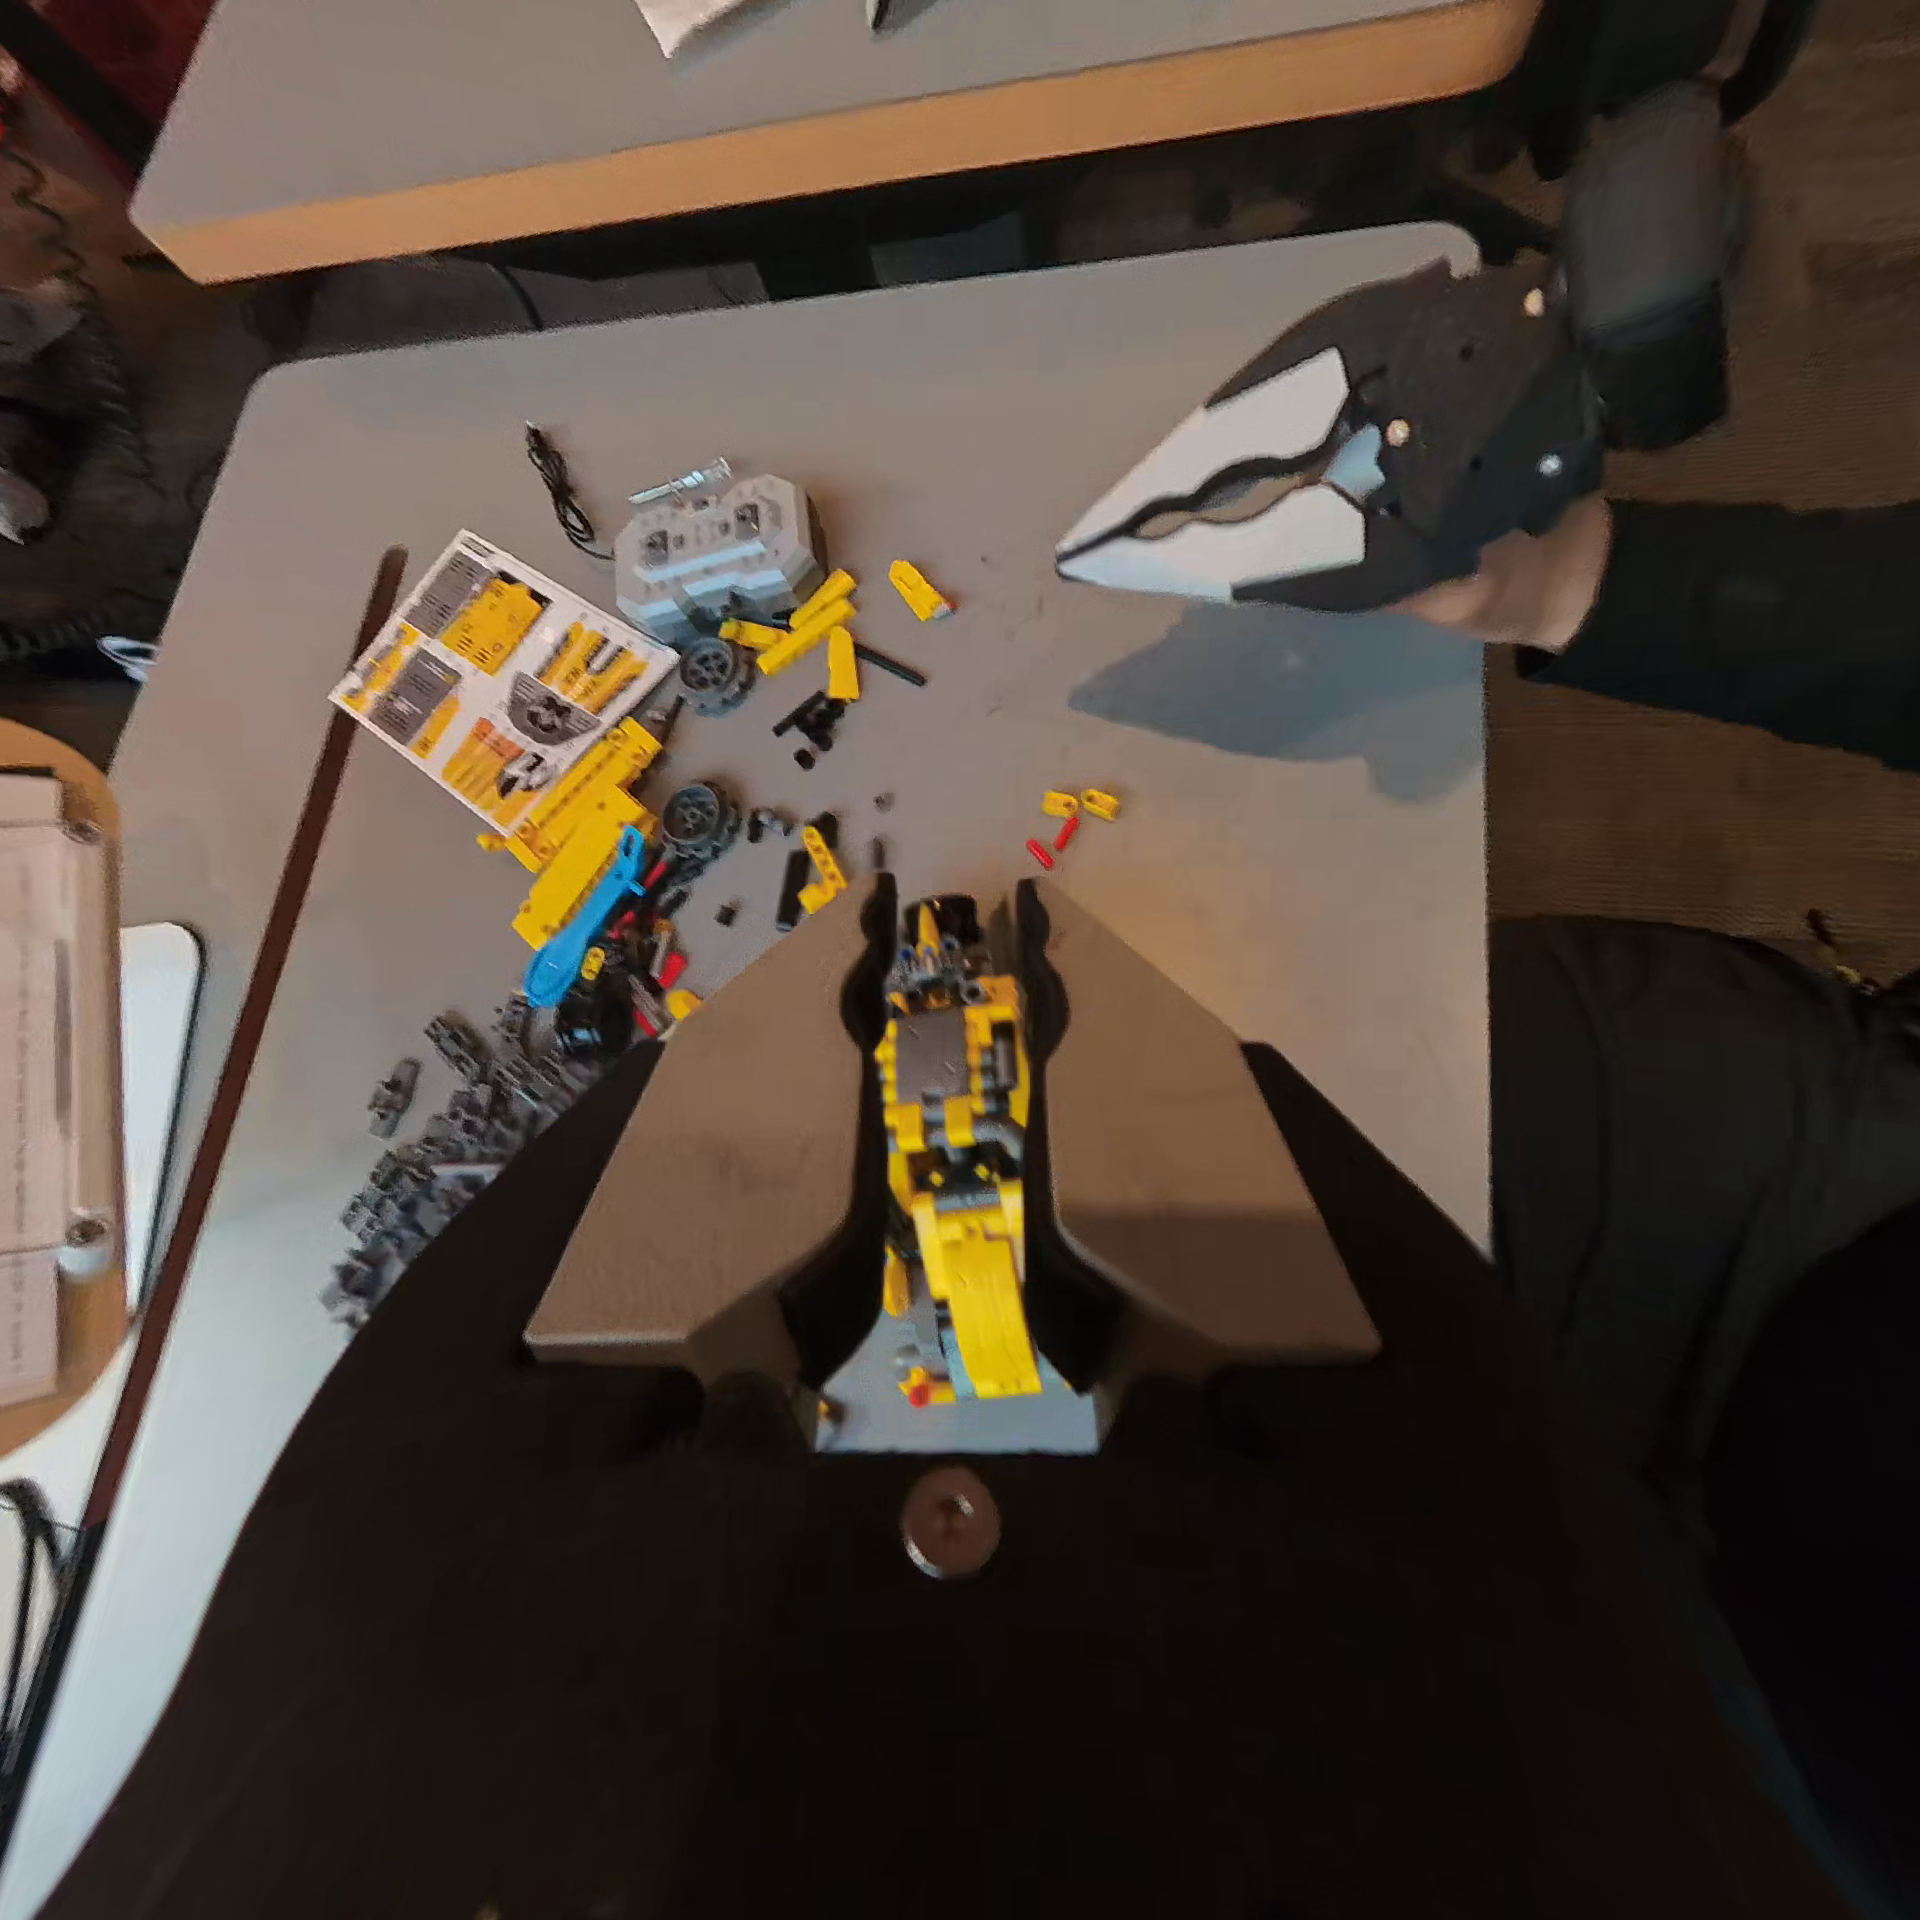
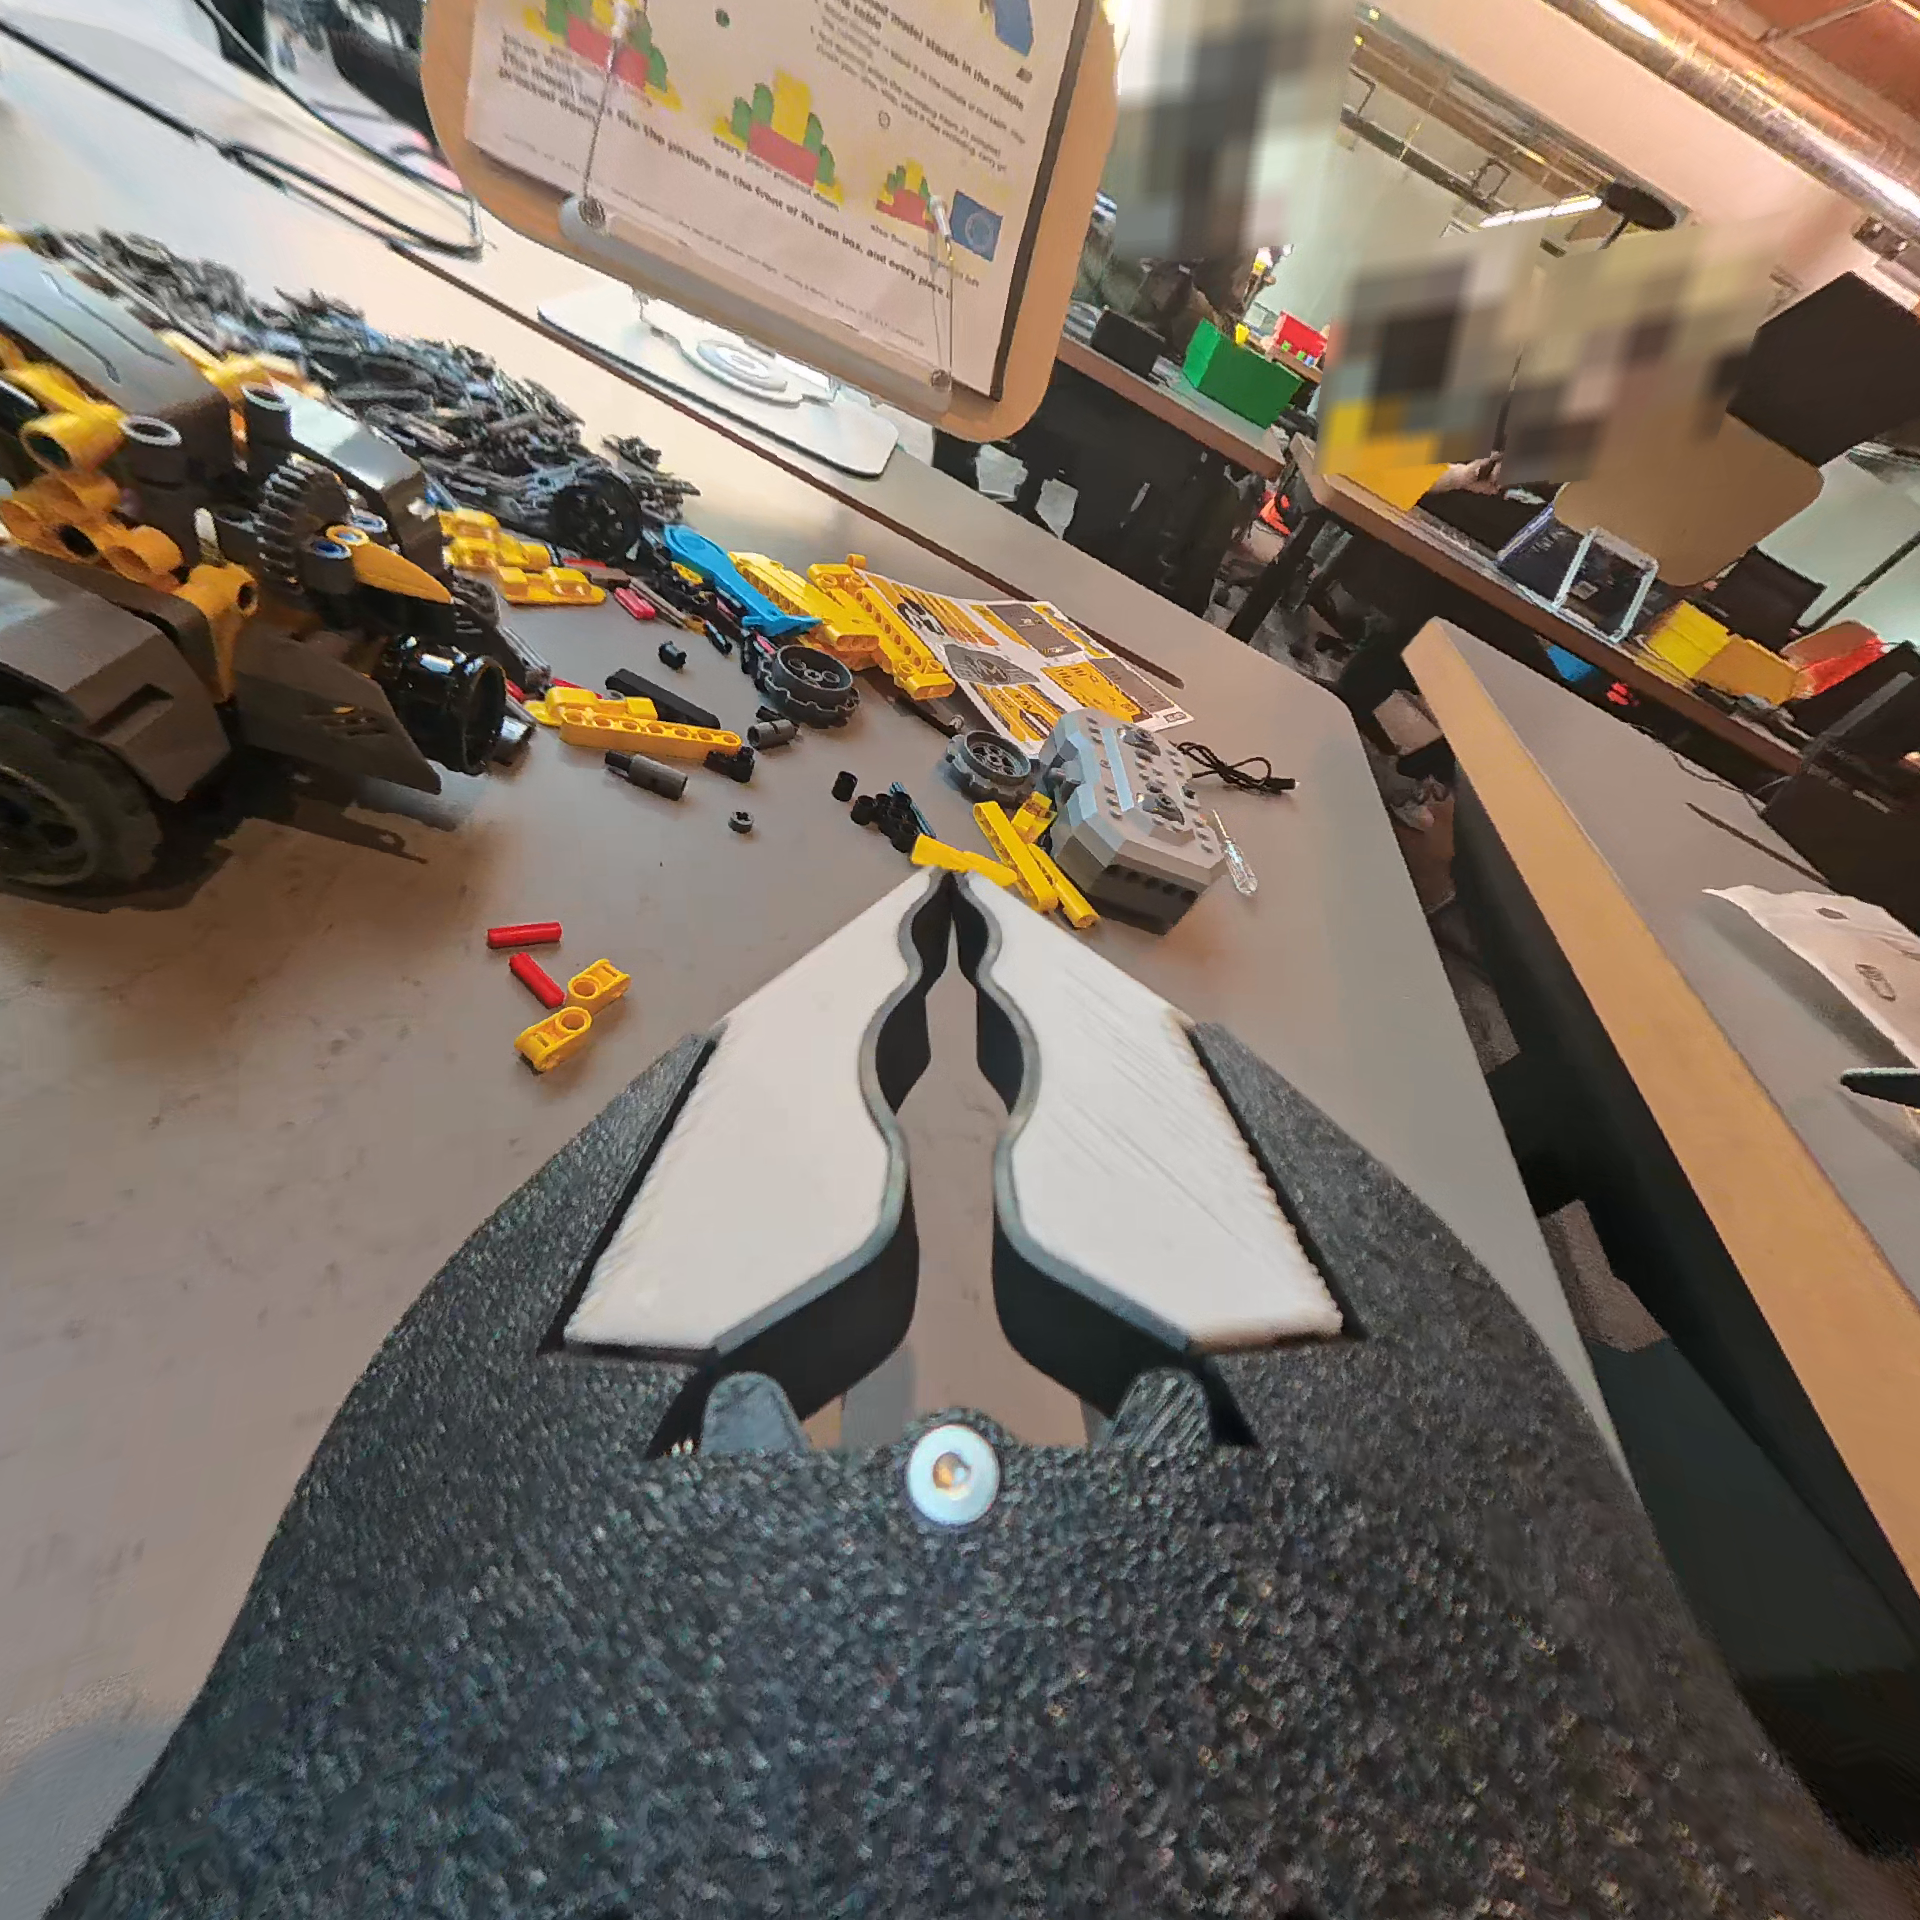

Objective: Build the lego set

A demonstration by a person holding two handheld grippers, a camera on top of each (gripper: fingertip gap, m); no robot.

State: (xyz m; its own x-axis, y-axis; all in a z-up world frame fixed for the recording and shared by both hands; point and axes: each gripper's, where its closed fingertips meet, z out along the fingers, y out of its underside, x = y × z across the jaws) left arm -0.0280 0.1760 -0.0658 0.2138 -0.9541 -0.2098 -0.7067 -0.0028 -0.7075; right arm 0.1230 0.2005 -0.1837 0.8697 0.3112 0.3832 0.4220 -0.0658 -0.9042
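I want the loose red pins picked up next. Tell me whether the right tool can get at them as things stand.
Probably yes. The right tool is shut and holds nothing, and bare table lies between it and the two red pins. Only two small yellow connectors lie beside them; the model car stands farther off.

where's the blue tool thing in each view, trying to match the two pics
Left wrist view: the blue tool lies left of centre, among the loose yellow and black parts, left of the left gripper.
Right wrist view: the blue tool lies above centre, beside the yellow beams.
Shared landmark: the grey battery box, near the table's far edge.
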